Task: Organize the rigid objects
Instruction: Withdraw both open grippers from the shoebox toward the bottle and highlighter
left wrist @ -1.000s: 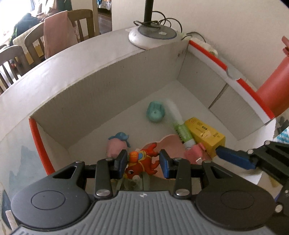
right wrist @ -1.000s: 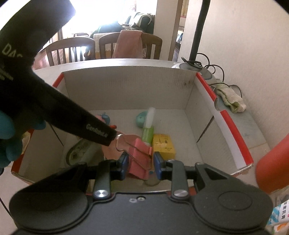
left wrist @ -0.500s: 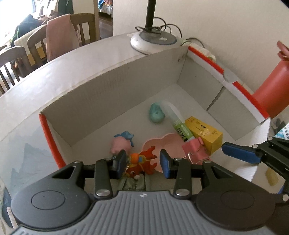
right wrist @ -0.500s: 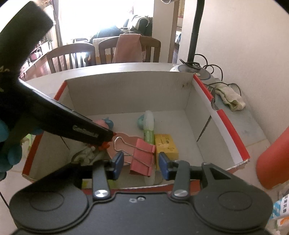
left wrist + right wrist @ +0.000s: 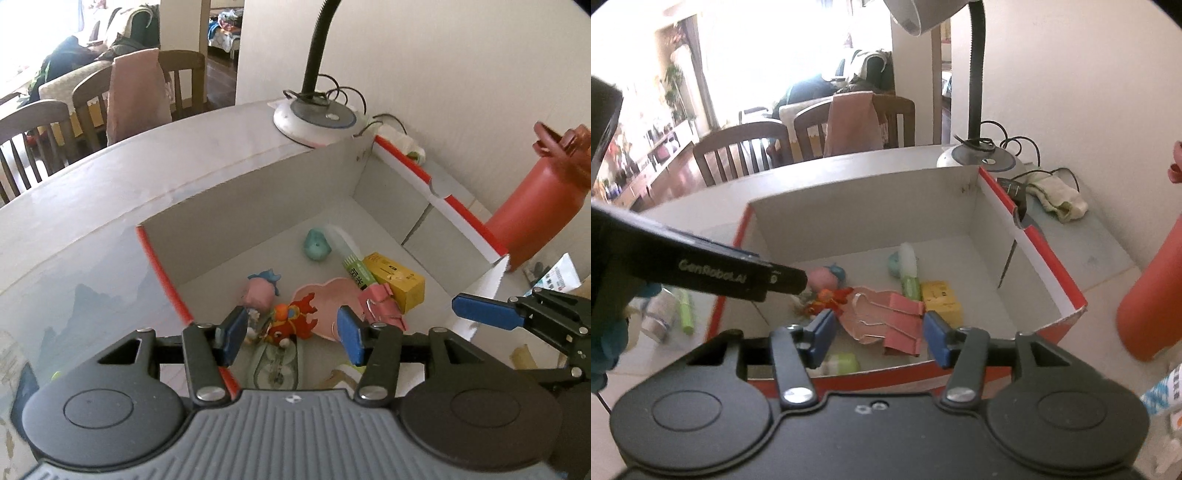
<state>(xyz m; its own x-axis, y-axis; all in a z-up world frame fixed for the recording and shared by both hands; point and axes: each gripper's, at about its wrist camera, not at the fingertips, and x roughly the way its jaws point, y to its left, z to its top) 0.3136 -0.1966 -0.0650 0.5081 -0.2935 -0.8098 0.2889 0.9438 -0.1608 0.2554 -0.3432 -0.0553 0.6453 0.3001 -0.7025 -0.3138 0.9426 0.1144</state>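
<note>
My left gripper [image 5: 291, 338] hangs above the near left corner of the white, red-edged box [image 5: 162, 266]. Its jaws are opening and nothing is pressed between them. The orange-red toy figure [image 5: 293, 321] lies loose on the box floor below. My right gripper [image 5: 879, 339] hovers over the box's near wall [image 5: 1049, 258], jaws opening too. The pink binder clip [image 5: 903, 326] rests free on a pink dish [image 5: 332, 299]. One blue fingertip [image 5: 484, 312] of the right gripper shows at the right of the left wrist view.
In the box lie a teal toy [image 5: 316, 245], a green glue stick [image 5: 354, 267], a yellow carton [image 5: 397, 278] and a pink figure [image 5: 260, 291]. A red bottle [image 5: 535, 218] stands right of the box, a lamp base [image 5: 316, 120] behind it. Chairs stand beyond the table.
Both grippers opened, rose and drew back from the box. The left let go of the orange toy and the right let go of the pink clip; both now lie inside.
</note>
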